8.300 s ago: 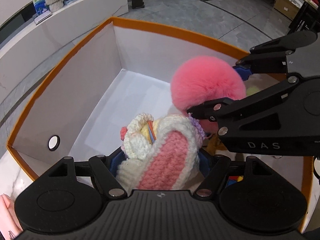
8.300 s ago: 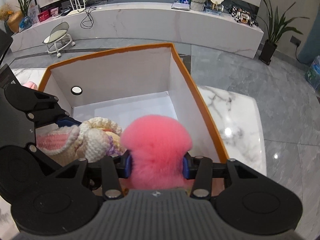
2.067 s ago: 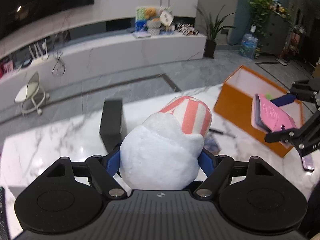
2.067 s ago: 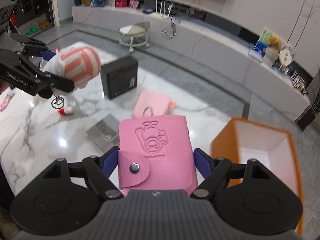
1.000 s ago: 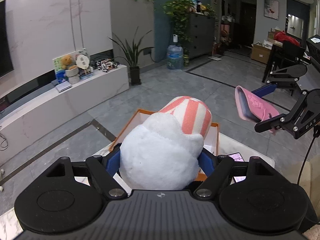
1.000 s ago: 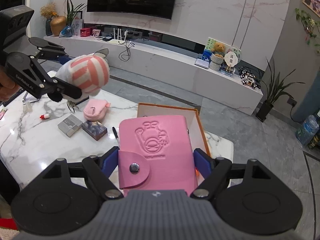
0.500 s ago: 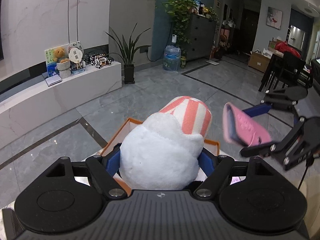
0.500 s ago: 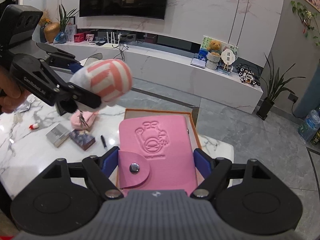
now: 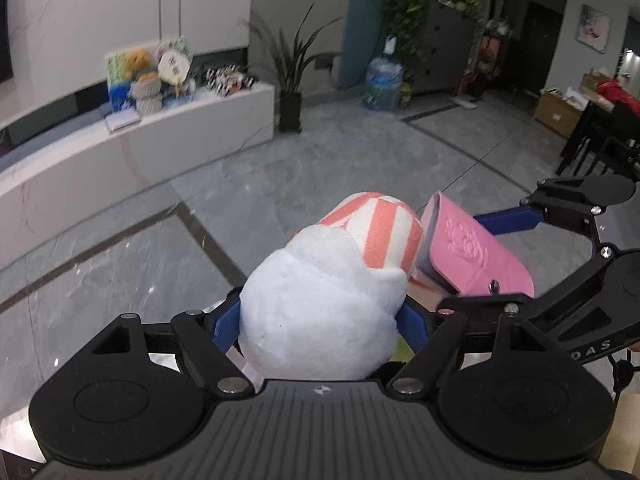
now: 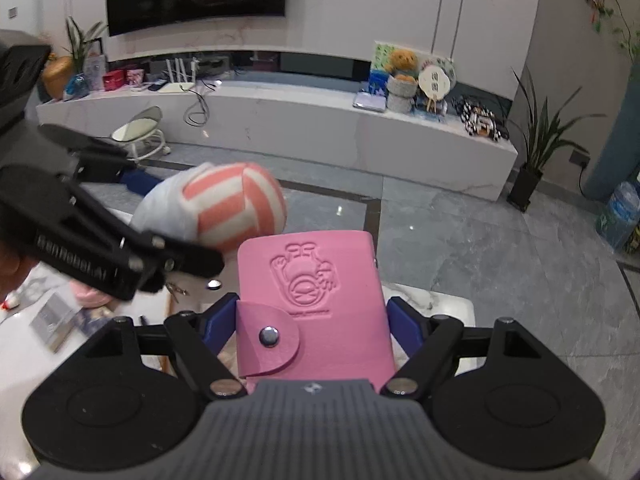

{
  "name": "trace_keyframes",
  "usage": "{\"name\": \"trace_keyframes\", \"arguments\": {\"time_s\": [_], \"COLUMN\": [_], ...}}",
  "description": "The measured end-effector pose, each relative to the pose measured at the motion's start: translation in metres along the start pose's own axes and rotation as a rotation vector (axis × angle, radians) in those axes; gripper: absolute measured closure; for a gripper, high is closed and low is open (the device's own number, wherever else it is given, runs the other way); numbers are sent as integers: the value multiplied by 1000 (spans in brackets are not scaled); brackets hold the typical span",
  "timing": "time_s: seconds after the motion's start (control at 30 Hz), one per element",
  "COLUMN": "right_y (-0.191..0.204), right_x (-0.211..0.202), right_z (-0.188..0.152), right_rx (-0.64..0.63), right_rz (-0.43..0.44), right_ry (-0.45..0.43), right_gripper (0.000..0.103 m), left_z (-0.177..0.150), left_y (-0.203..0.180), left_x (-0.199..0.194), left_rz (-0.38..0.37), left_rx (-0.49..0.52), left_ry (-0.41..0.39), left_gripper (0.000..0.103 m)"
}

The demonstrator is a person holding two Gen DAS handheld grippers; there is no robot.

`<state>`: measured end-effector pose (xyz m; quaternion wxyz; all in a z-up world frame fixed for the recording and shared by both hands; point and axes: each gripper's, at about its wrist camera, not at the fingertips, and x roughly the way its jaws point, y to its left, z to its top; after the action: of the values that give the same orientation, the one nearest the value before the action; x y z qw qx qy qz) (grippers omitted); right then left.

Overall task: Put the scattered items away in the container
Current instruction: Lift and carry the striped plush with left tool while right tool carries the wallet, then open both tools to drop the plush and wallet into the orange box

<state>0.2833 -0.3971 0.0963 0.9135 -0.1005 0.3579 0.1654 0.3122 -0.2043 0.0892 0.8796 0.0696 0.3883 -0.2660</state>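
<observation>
Held aloft above the marble table [image 10: 24, 344]: striped plush toy [image 9: 332, 292] clamped in left gripper [image 9: 320, 320] fingers, just left of pink card wallet [image 10: 312, 304] clamped in right gripper [image 10: 312, 320] fingers.

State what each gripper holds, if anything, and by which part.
The left gripper clamps the plush toy by its white body; the right gripper clamps the pink card holder by its side edges.

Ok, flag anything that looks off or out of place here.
Nothing looks damaged or spilled. The left hand-held gripper grips the plush toy and the right hand-held gripper grips the pink wallet, both squarely held. Small items lie loose on the marble table, not yet tidied.
</observation>
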Motion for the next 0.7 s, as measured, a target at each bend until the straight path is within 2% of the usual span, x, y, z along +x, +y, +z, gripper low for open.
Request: {"name": "trace_keyframes", "arguments": {"time_s": [0.3, 0.5, 0.7], "right_y": [-4, -10, -10], "right_x": [74, 101, 121], "right_z": [-6, -9, -17], "right_rx": [22, 50, 60], "right_rz": [-16, -2, -2], "right_ry": [92, 118, 146], "right_gripper": [22, 22, 22], "left_z": [-14, -17, -17], "left_y": [25, 32, 22], "left_x": [46, 55, 59], "left_rz": [70, 66, 75], "left_rx": [-15, -28, -9], "left_ry": [108, 111, 109], "left_gripper": [11, 10, 9]}}
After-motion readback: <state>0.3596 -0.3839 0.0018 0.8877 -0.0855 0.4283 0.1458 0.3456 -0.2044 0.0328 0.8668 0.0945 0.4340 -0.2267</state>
